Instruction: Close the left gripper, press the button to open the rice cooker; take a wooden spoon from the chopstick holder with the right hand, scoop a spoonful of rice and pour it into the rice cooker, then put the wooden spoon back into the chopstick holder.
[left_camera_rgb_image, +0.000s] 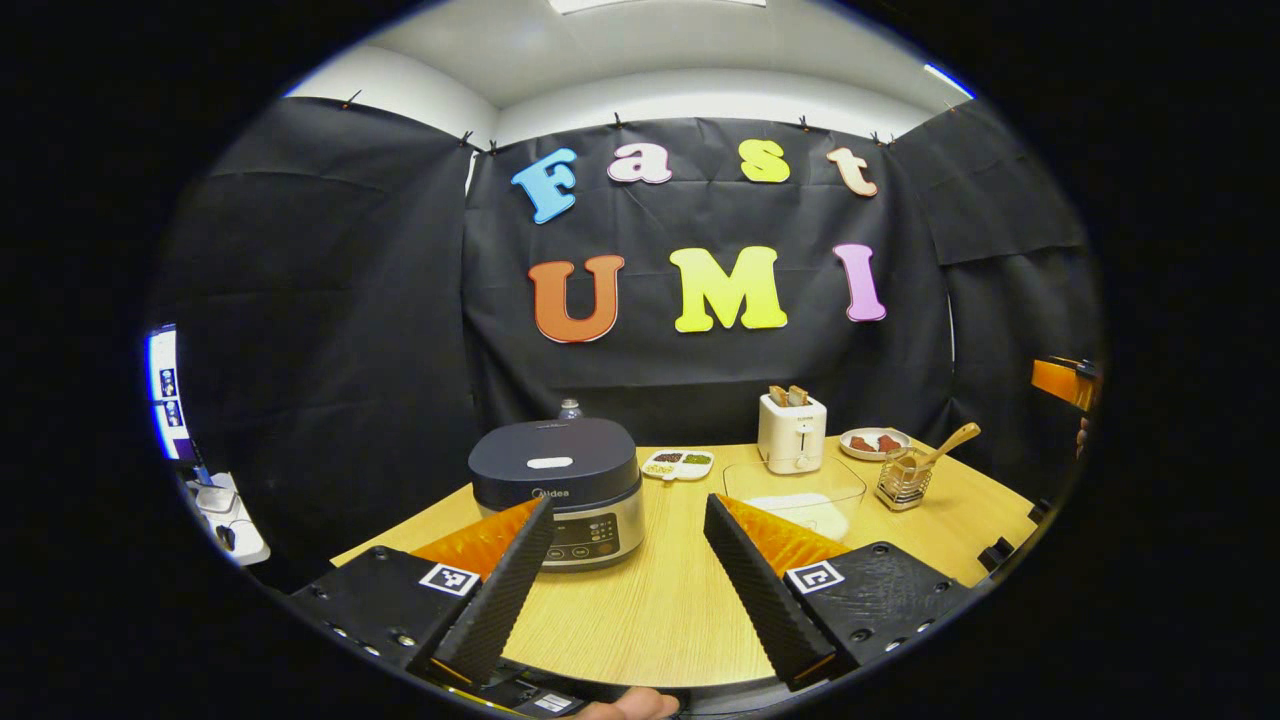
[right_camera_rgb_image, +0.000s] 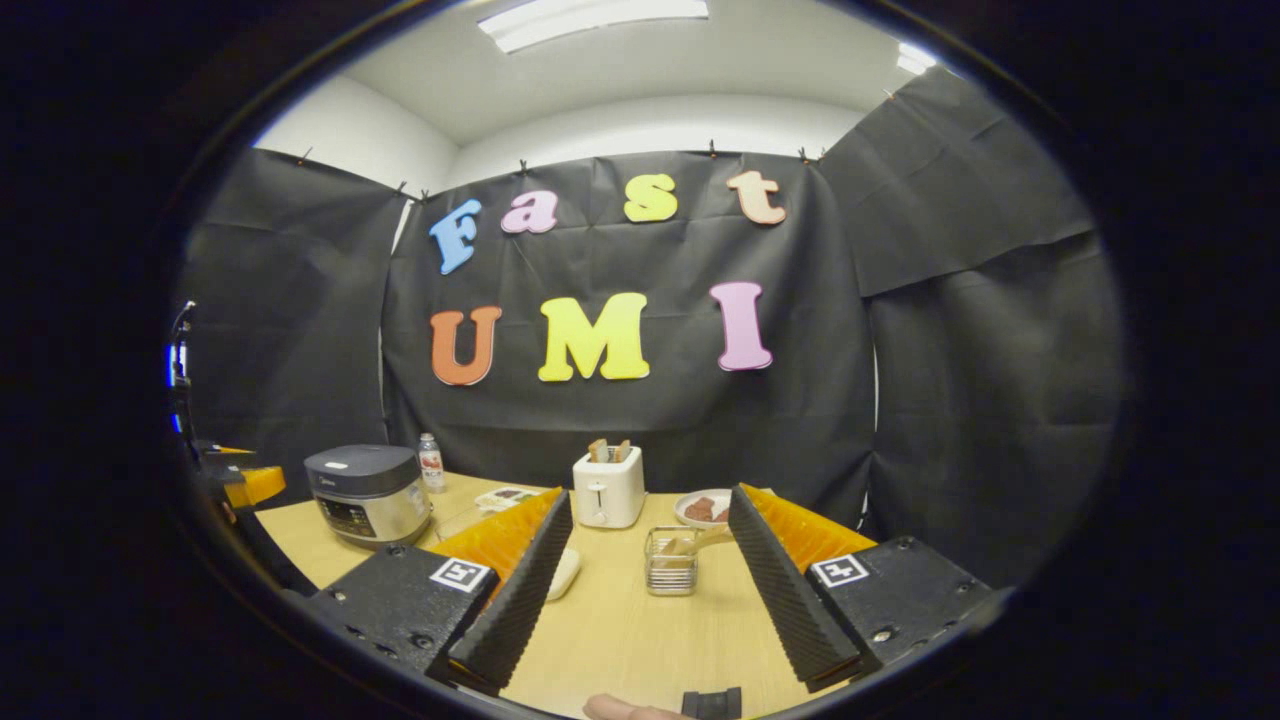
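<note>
**Rice cooker shut, both grippers spread wide over the table**

The rice cooker (left_camera_rgb_image: 556, 490) sits closed at the left of the wooden table (left_camera_rgb_image: 660, 610), its lid down, and we count one of it. In the left gripper view our left gripper (left_camera_rgb_image: 625, 575) hangs just short of it, fingers far apart and holding nothing. We see one wire chopstick holder (left_camera_rgb_image: 903, 481) with one wooden spoon (left_camera_rgb_image: 948, 444) leaning out of it, and one clear tub (left_camera_rgb_image: 800, 497) holding white rice. One white toaster (left_camera_rgb_image: 791, 431) carries two slices of bread, one small plate (left_camera_rgb_image: 874, 443) holds brownish pieces, and one divided dish (left_camera_rgb_image: 678, 463) has dark and pale grains. In the right gripper view our right gripper (right_camera_rgb_image: 650, 590) frames the holder between wide-open, empty fingers; one bottle (right_camera_rgb_image: 430, 462) stands behind the cooker
</note>
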